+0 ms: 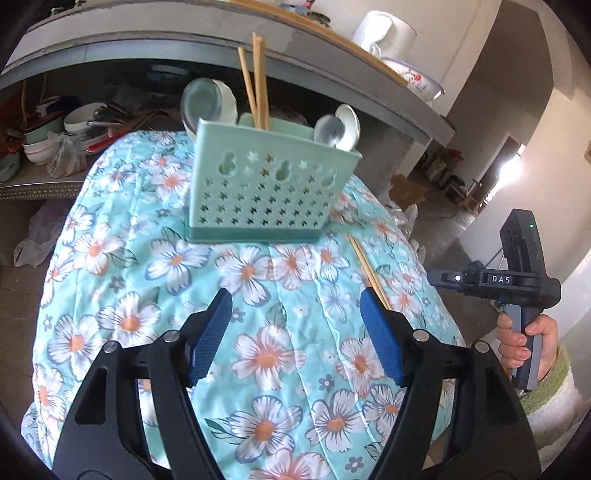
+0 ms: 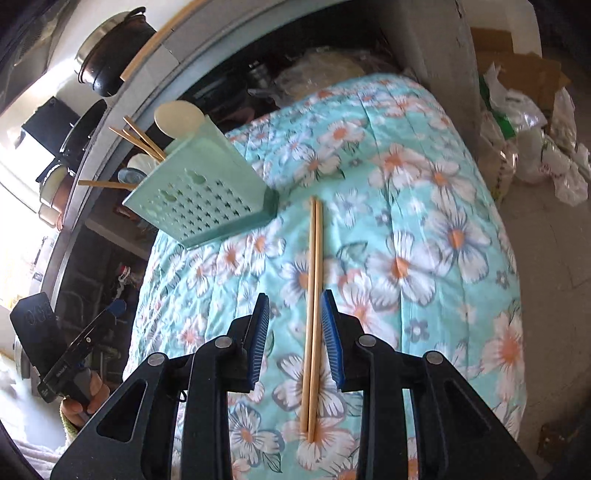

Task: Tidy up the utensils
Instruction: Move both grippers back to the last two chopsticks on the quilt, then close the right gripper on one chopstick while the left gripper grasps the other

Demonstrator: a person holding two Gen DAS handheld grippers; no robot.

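Note:
A mint-green perforated utensil holder (image 1: 271,184) stands on the floral cloth (image 1: 258,332); it also shows in the right wrist view (image 2: 201,195). It holds two white spoons (image 1: 208,101) and wooden chopsticks (image 1: 258,79). A loose pair of wooden chopsticks (image 2: 313,314) lies flat on the cloth, partly visible in the left wrist view (image 1: 367,271). My right gripper (image 2: 294,299) is open, its fingers straddling this pair just above the cloth. My left gripper (image 1: 295,295) is open and empty, in front of the holder.
A grey concrete counter (image 1: 184,40) with a shelf of bowls (image 1: 55,129) runs behind the table. A kettle (image 1: 384,33) and a floral basin (image 1: 413,77) sit on top. Plastic bags (image 2: 535,147) and cardboard lie on the floor at right.

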